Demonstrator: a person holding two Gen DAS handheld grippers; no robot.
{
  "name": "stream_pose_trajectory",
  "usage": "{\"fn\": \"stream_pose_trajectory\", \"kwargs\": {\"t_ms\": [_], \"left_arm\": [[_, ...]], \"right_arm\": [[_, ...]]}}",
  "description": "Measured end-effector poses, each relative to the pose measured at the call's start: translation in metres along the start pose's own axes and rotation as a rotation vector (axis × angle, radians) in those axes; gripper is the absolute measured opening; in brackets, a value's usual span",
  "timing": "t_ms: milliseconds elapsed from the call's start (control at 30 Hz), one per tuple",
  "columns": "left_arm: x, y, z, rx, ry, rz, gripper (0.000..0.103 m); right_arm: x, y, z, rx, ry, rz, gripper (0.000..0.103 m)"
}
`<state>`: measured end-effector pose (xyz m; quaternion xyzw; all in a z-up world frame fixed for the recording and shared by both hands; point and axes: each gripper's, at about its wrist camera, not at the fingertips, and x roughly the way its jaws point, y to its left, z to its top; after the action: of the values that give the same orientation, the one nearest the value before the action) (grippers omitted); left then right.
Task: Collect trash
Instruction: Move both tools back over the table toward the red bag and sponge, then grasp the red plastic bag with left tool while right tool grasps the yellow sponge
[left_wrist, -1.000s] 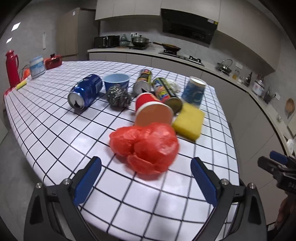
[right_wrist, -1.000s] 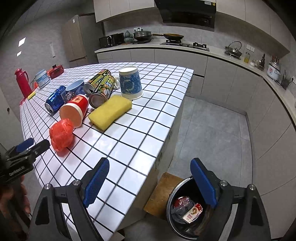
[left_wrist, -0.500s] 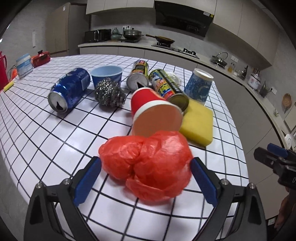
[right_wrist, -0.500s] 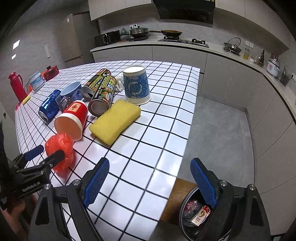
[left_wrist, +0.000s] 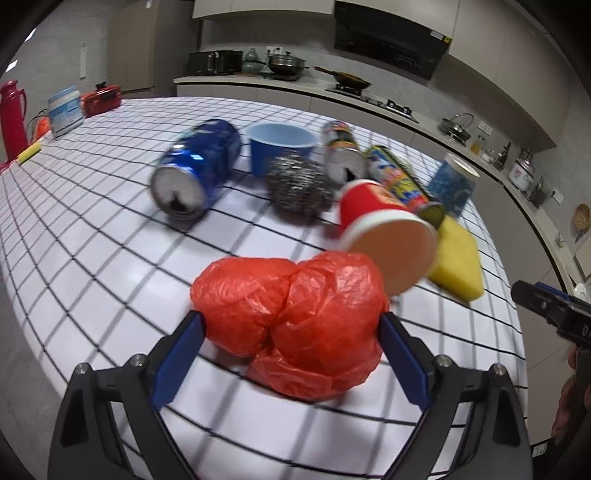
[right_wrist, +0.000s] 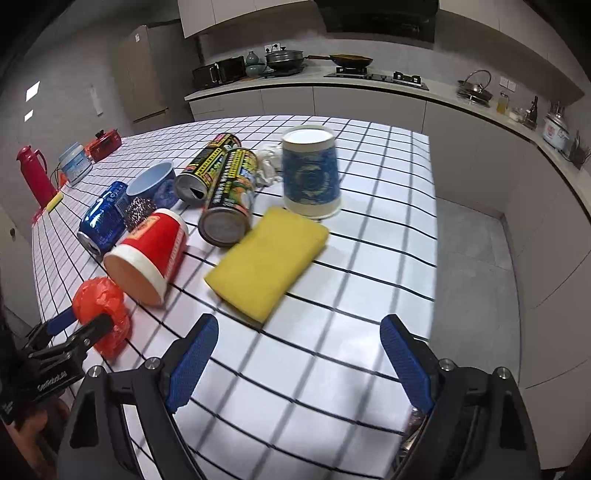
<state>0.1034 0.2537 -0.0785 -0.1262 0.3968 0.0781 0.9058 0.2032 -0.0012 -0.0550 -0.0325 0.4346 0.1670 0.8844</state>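
The left hand-held gripper (left_wrist: 290, 347) has its jaws spread around the red bag (left_wrist: 291, 314), a crumpled plastic ball lying on the worktop (left_wrist: 92, 258) near its front edge. The jaws have just been closing a little, with the bag between them; the blue pads (left_wrist: 402, 360) sit at the bag's sides, and whether they press it yet I cannot tell. Straddling the bag at its widest looks meant to gather the loose plastic in one squeeze.

The right hand-held gripper (right_wrist: 299, 356) is spread wide and holds nothing, with bare worktop between its jaws. The sponge (right_wrist: 267, 258) lies just ahead of it, so that seems the likely next target.

Beyond the bag, ahead of the left gripper, a red cup (left_wrist: 384, 229) lies on its side with its open mouth facing the gripper, nearly touching the bag; it looks empty. Further ahead are a blue can (left_wrist: 197, 171) on its side, a steel scourer (left_wrist: 297, 184) and a blue bowl (left_wrist: 282, 146) standing upright, whose inside shows nothing. Two printed cans (right_wrist: 221, 192) lie side by side ahead of the right gripper, with a patterned cup (right_wrist: 310, 171) standing upside down beside them and a crumpled white scrap (right_wrist: 267, 164) behind it. No bin can be made out clearly in either view.
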Motion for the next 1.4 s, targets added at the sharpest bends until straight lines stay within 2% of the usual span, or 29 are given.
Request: {"fn": "stream_pose_trajectory", "kwargs": {"t_ms": [300,500,633,700,767,900,1000,1167,1200,1267,1400], "left_arm": [[0.004,0.04,0.013,-0.009,0.002,0.019,0.092],[0.014,0.047,0.025,0.008,0.008,-0.001,0.09],[0.019,0.049,0.03,0.025,0.012,-0.017,0.09],[0.022,0.05,0.031,0.027,0.018,-0.027,0.09],[0.023,0.051,0.031,0.023,0.019,-0.037,0.09],[0.025,0.051,0.031,0.021,0.018,-0.049,0.09],[0.029,0.05,0.032,0.023,0.024,-0.046,0.09],[0.029,0.043,0.036,0.046,0.016,-0.043,0.09],[0.031,0.042,0.036,0.052,0.025,-0.039,0.09],[0.034,0.04,0.036,0.056,0.027,-0.041,0.09],[0.035,0.036,0.038,0.067,0.024,-0.045,0.09]], "right_arm": [[0.052,0.018,0.024,0.127,0.047,0.005,0.091],[0.083,0.025,0.034,0.145,0.091,-0.026,0.091],[0.081,0.033,0.033,0.074,0.09,-0.037,0.081],[0.074,0.033,0.025,0.024,0.098,-0.016,0.081],[0.065,0.03,0.012,-0.028,0.103,-0.041,0.081],[0.047,0.014,0.002,0.015,0.089,-0.038,0.081],[0.053,0.012,0.012,0.029,0.078,-0.039,0.081],[0.07,0.02,0.019,0.011,0.112,-0.077,0.081],[0.07,0.021,0.018,0.009,0.111,-0.082,0.08],[0.066,0.022,0.017,-0.006,0.098,-0.099,0.06],[0.063,0.018,0.017,0.002,0.1,-0.078,0.057]]}}
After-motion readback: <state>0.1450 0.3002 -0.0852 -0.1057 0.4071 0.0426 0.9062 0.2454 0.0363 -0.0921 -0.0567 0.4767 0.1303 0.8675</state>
